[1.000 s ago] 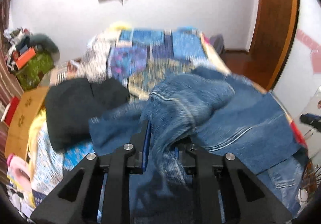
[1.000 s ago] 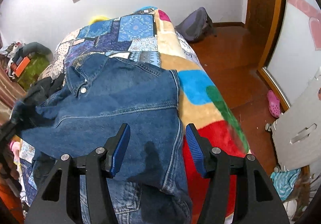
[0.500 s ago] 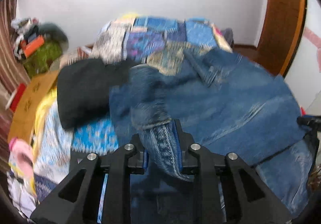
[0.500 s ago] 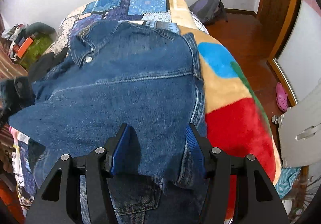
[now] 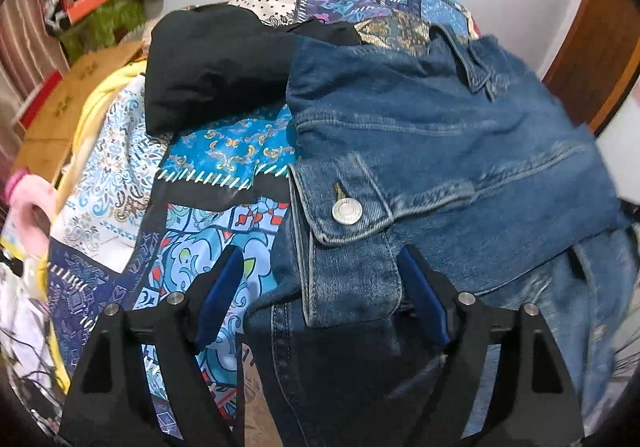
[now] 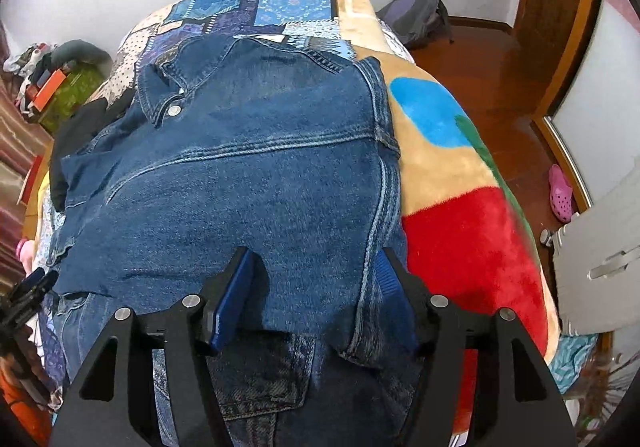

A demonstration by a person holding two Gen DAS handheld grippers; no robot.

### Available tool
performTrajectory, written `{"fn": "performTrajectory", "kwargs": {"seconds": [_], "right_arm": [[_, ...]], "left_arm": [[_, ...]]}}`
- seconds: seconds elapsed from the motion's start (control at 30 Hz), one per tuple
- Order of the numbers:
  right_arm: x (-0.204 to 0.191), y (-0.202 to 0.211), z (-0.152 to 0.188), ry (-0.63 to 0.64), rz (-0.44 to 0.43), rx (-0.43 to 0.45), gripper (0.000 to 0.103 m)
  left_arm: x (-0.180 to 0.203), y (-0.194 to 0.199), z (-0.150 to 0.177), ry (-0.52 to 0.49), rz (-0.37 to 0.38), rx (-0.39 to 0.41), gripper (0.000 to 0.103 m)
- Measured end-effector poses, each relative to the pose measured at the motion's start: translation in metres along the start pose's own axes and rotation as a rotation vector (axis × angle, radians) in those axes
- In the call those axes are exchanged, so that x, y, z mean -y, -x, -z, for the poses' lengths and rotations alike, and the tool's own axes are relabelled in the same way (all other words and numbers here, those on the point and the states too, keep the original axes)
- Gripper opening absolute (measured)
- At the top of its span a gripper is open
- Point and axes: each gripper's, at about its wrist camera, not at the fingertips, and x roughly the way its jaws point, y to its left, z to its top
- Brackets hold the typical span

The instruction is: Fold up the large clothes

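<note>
A blue denim jacket point(image 6: 240, 175) lies back-up on the bed, collar at the far end. Its folded-in sleeve ends in a cuff with a metal button point(image 5: 347, 211), close in front of my left gripper point(image 5: 320, 287). That gripper's jaws are opening. The cuff lies between them, against the right pad and well apart from the left one. My right gripper point(image 6: 314, 295) is also opening, with the jacket's near right hem corner between its blue pads and no visible squeeze. Darker jeans point(image 6: 260, 375) lie under the jacket's near edge.
A black garment point(image 5: 208, 59) lies left of the jacket on the patchwork bedspread point(image 5: 208, 207). A red, tan and blue blanket point(image 6: 460, 215) covers the bed's right side. On the wooden floor are a grey backpack point(image 6: 416, 15) and a pink clog point(image 6: 560, 199). A cardboard box point(image 5: 68, 107) stands left.
My left gripper carried the sleeve down onto the jacket, then opened and let go of it. My right gripper sank slightly toward the hem and widened a little.
</note>
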Motion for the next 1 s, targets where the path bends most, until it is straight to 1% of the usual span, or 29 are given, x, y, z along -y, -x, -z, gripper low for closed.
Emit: {"fn": "performTrajectory", "kwargs": {"seconds": [0.1, 0.2, 0.33, 0.4, 0.5, 0.6, 0.7, 0.8, 0.87, 0.9, 0.97, 1.0], "right_arm": [[0.001, 0.004, -0.011, 0.016, -0.015, 0.014, 0.059], [0.004, 0.009, -0.024, 0.023, -0.02, 0.046, 0.06], [0.016, 0.013, -0.046, -0.003, -0.057, 0.08, 0.06], [0.025, 0.011, -0.059, -0.02, -0.078, 0.093, 0.06], [0.036, 0.0, -0.074, -0.045, -0.089, 0.077, 0.06], [0.052, -0.023, -0.09, -0.085, -0.126, 0.027, 0.06], [0.069, -0.05, -0.101, -0.159, -0.189, -0.04, 0.06], [0.077, -0.073, -0.108, -0.201, -0.231, -0.097, 0.059], [0.078, -0.082, -0.113, -0.205, -0.258, -0.121, 0.054], [0.078, -0.085, -0.114, -0.205, -0.271, -0.132, 0.049], [0.075, -0.093, -0.116, -0.211, -0.314, -0.154, 0.043], [0.075, -0.096, -0.116, -0.219, -0.315, -0.162, 0.036]], "left_arm": [[-0.005, 0.01, -0.019, 0.013, -0.005, 0.043, 0.079], [-0.013, 0.016, -0.043, 0.041, 0.013, 0.077, 0.079], [-0.029, 0.008, -0.077, 0.103, 0.089, 0.083, 0.079], [-0.035, -0.001, -0.093, 0.128, 0.118, 0.071, 0.079], [-0.042, -0.025, -0.112, 0.148, 0.147, 0.027, 0.079], [-0.05, -0.054, -0.124, 0.178, 0.185, -0.037, 0.079], [-0.056, -0.08, -0.126, 0.208, 0.233, -0.097, 0.079], [-0.059, -0.108, -0.125, 0.251, 0.289, -0.165, 0.079], [-0.06, -0.123, -0.123, 0.271, 0.318, -0.197, 0.079], [-0.06, -0.129, -0.122, 0.28, 0.33, -0.211, 0.079], [-0.059, -0.143, -0.121, 0.298, 0.354, -0.241, 0.079], [-0.059, -0.147, -0.121, 0.305, 0.36, -0.248, 0.079]]}}
